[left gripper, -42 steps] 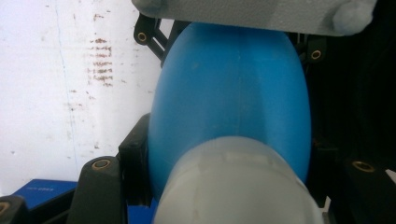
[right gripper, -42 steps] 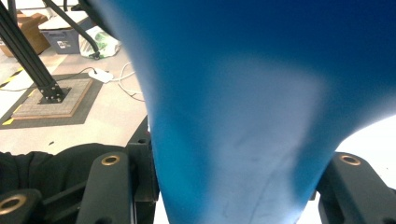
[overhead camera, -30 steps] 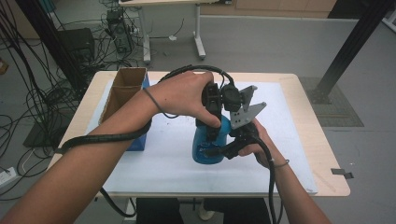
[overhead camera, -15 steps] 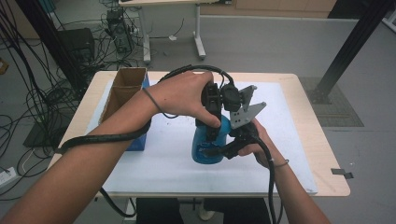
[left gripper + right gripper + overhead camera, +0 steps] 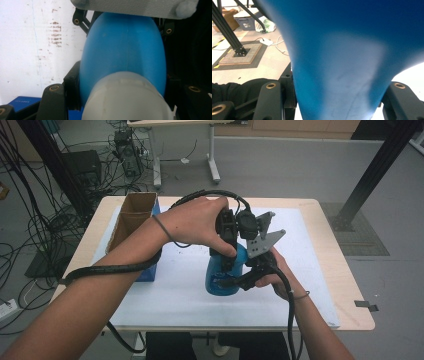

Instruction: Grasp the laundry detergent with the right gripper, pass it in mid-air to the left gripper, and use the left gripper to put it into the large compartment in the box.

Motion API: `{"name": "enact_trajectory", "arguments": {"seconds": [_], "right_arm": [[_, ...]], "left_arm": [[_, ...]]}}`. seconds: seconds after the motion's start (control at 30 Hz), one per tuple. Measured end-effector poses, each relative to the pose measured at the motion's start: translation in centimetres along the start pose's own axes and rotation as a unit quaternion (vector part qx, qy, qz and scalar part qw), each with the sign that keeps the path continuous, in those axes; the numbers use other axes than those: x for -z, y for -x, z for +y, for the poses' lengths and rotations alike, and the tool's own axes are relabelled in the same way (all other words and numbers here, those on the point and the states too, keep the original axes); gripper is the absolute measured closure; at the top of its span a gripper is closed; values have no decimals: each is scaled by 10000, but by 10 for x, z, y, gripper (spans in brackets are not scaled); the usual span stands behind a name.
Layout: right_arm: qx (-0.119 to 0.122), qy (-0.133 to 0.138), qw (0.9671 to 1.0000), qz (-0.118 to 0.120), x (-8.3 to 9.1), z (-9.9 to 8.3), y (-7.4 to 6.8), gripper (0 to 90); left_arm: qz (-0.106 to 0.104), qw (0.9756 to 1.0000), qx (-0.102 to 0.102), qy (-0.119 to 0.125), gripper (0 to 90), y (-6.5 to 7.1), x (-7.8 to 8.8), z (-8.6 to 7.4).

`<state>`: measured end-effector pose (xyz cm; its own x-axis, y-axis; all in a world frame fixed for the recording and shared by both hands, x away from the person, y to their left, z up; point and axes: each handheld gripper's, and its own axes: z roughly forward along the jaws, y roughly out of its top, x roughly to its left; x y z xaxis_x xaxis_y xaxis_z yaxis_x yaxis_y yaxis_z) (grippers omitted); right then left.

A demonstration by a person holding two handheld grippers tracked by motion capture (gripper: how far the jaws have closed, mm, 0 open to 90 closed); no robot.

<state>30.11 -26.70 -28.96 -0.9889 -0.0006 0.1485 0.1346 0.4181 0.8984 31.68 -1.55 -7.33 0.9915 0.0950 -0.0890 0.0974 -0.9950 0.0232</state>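
Note:
A blue plastic bottle [image 5: 218, 284] with a white cap [image 5: 127, 100] stands on the white mat [image 5: 165, 290] in mid-table. My left gripper [image 5: 229, 256] comes down from above and is shut on the bottle's top at the cap; in the left gripper view its black jaws flank the cap and the blue body [image 5: 125, 50]. My right gripper [image 5: 236, 280] reaches in from the right and is shut on the bottle's body. In the right gripper view the blue wall [image 5: 342, 62] sits pinched between both jaws. The right gripper's grey plate [image 5: 262, 240] rises beside the left hand.
An open cardboard box [image 5: 131, 217] stands at the table's left with a blue box [image 5: 148, 272] at its near end. The wooden table edge [image 5: 352, 290] runs right of the mat. Cables and a black stand leg lie on the floor around.

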Motion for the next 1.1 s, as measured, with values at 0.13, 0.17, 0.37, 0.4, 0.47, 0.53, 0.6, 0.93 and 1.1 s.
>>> {"name": "enact_trajectory", "arguments": {"seconds": [0.13,0.17,0.37,0.4,0.47,0.53,0.6,0.93,1.1], "right_arm": [[24,57,10000,-7,0,-1,0,421],[27,60,10000,-12,0,-1,0,420],[87,110,9999,-10,0,-3,1,414],[68,138,9999,-15,0,-4,0,408],[66,207,9998,-17,0,-7,0,378],[51,265,9996,-17,-1,-9,-1,326],[73,281,9995,-112,-2,-10,-5,285],[-70,361,9980,-518,-2,-14,-19,142],[-121,436,9970,-632,0,-17,-24,83]], "left_arm": [[25,10000,27,51,377,1,2,-3],[25,10000,38,49,378,1,2,-3],[56,9999,68,71,378,3,2,-6],[62,9999,71,53,378,3,3,-5],[87,9999,71,69,378,4,4,-6],[112,9999,88,97,378,4,6,-7],[127,9998,109,91,378,4,7,-7],[135,9998,138,83,378,5,9,-5],[132,9998,130,74,378,6,9,-4]]}}
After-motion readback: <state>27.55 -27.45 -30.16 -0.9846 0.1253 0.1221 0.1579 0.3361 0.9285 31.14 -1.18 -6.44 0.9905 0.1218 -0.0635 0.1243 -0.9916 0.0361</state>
